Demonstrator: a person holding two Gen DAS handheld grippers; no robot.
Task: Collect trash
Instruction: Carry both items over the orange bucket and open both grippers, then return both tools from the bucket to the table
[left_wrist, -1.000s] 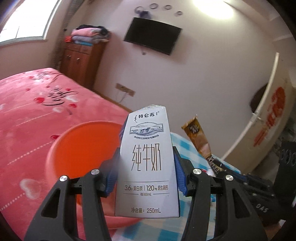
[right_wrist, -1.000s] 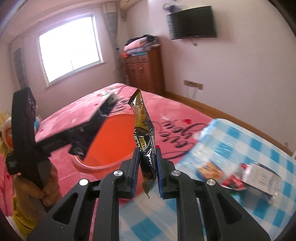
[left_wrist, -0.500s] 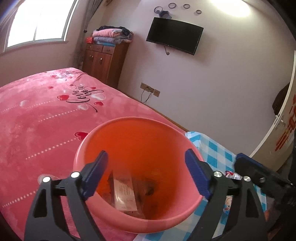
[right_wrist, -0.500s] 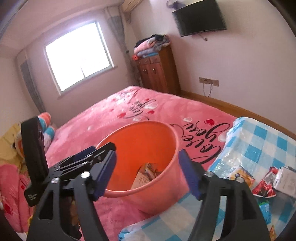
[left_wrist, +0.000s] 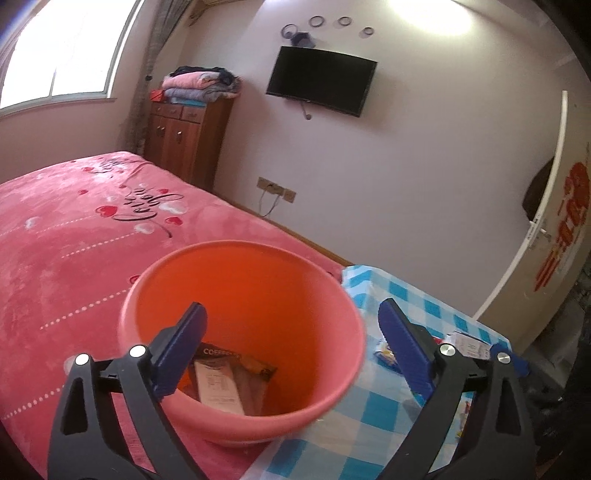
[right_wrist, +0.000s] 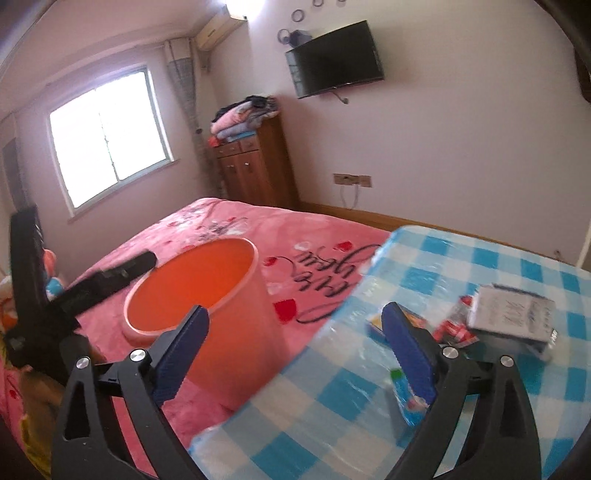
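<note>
A: Our left tool (left_wrist: 291, 354) hangs over the mouth of the orange bucket (left_wrist: 332, 299), its jaws opening and already spread wide, with nothing between the pads. Beyond them, at the bottom of the bucket, we see a milk carton (left_wrist: 218, 384) lying flat on a brown coffee sachet (left_wrist: 255, 369).

B: Our right tool (right_wrist: 295, 354) is the same: jaws opening, nearly at full spread, empty. It looks across the near corner of the blue-checked tabletop (right_wrist: 480, 258), with the bucket to its left on the pink bed (right_wrist: 221, 229).

A: So where is the trash we have yet to collect?

B: On the tabletop, to the right of the bucket. Just beyond the right tool's right finger we see a small blue and yellow packet (right_wrist: 373, 326), a crumpled red wrapper (right_wrist: 454, 330) and a white printed pack (right_wrist: 513, 310) farther right, and a blue packet (right_wrist: 406, 400) near the edge.

A: From the left tool they lie to the right, partly hidden behind its right finger.

B: Then we judge the right tool the nearer one. The white pack's long side runs roughly left to right; the other pieces are too blurred to tell.
</note>
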